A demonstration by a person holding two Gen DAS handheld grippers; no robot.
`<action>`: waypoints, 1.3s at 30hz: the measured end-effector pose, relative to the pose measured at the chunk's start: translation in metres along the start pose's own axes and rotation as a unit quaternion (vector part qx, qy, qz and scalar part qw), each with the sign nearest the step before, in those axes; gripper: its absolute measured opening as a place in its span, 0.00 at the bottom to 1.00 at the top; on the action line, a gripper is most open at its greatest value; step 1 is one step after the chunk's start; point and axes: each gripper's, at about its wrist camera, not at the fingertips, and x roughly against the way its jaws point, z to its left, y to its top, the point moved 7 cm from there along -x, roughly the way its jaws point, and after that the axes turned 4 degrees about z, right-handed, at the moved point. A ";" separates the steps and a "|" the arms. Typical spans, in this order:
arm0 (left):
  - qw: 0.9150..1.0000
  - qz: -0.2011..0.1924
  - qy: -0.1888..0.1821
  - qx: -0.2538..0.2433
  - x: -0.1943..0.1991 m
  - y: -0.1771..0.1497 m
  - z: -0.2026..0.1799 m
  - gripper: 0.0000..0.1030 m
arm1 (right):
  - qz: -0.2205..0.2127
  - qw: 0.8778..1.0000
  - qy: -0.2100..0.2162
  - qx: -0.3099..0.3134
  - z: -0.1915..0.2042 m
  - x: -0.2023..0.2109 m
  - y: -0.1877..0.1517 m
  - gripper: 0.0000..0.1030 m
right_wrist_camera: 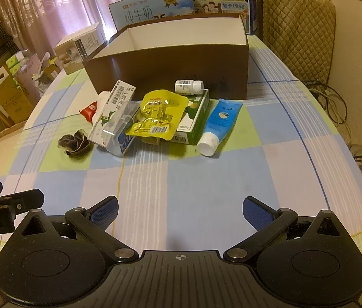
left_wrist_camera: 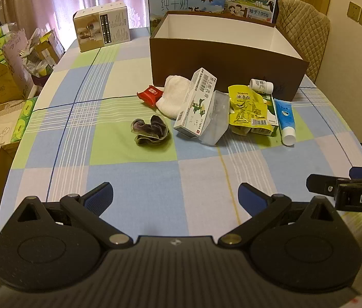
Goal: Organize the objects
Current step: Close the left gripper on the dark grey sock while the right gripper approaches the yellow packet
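Ahead of both wide-open, empty grippers, left gripper [left_wrist_camera: 175, 195] and right gripper [right_wrist_camera: 180, 209], clutter sits before brown box [right_wrist_camera: 170, 61]; blue tube [right_wrist_camera: 219, 123] nearer right, long axis pointing roughly toward it.

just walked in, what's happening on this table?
Nothing is held yet. A person holds the left gripper and right gripper open above the near edge of the table. A pile waits in front of the open brown box: blue tube, yellow pouch, white bottle, cartons, a scrunchie. Sorting hasn't started.
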 end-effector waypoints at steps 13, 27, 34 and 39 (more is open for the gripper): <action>1.000 -0.002 -0.002 -0.006 -0.007 0.010 0.007 0.99 | 0.000 1.000 0.002 0.005 0.004 -0.006 0.022 0.98; 1.000 -0.010 -0.009 -0.003 -0.021 0.033 0.014 0.99 | -0.009 1.000 -0.009 -0.011 -0.012 -0.021 0.050 0.96; 1.000 -0.014 0.001 0.012 -0.034 0.049 0.024 0.96 | -0.009 1.000 -0.017 -0.024 -0.028 -0.037 0.059 0.83; 1.000 -0.015 0.002 0.011 -0.043 0.057 0.027 0.93 | -0.020 1.000 -0.011 -0.009 -0.027 -0.042 0.067 0.80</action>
